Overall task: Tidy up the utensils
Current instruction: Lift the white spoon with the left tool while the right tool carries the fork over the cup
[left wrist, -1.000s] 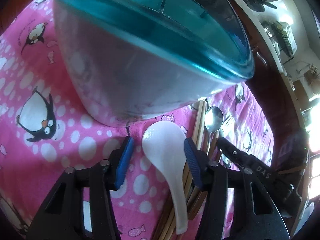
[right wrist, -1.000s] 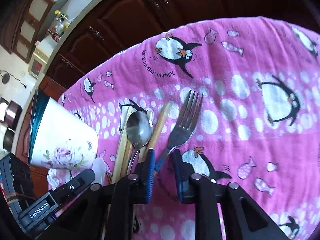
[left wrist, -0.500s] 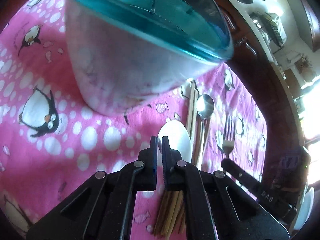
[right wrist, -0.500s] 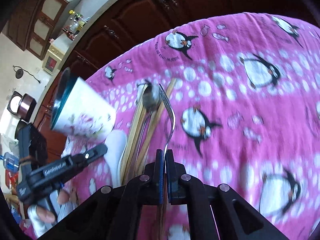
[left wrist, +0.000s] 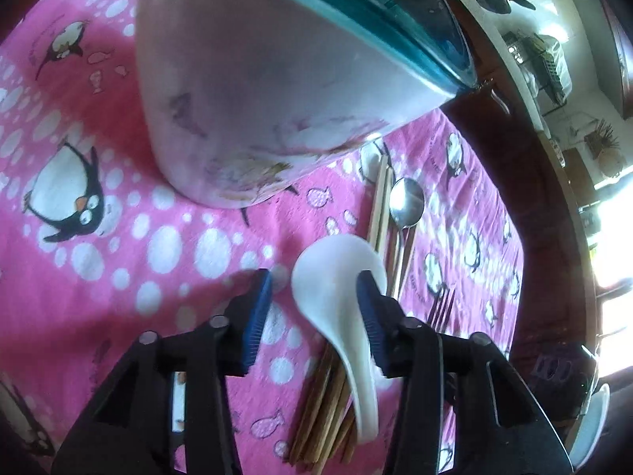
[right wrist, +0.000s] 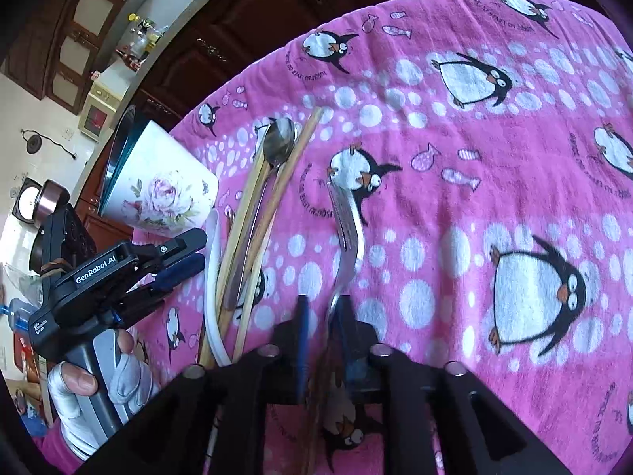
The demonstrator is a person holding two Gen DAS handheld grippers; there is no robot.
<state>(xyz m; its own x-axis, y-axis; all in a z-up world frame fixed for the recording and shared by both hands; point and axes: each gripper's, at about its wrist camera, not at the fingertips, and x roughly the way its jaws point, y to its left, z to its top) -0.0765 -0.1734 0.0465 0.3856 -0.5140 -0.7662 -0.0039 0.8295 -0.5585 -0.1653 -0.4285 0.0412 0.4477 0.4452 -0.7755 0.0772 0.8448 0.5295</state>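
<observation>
jaws opening — left gripper (left wrist: 314, 308) around white spoon (left wrist: 336, 277), unclamped.

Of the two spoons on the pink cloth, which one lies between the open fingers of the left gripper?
The white ceramic soup spoon, between the opening left gripper. The small metal spoon lies farther off, among the wooden chopsticks.

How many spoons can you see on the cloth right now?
2. A white soup spoon lies between the opening left tongs, over the chopsticks. A metal spoon lies among the chopsticks' far ends. Others may be hidden.
</observation>
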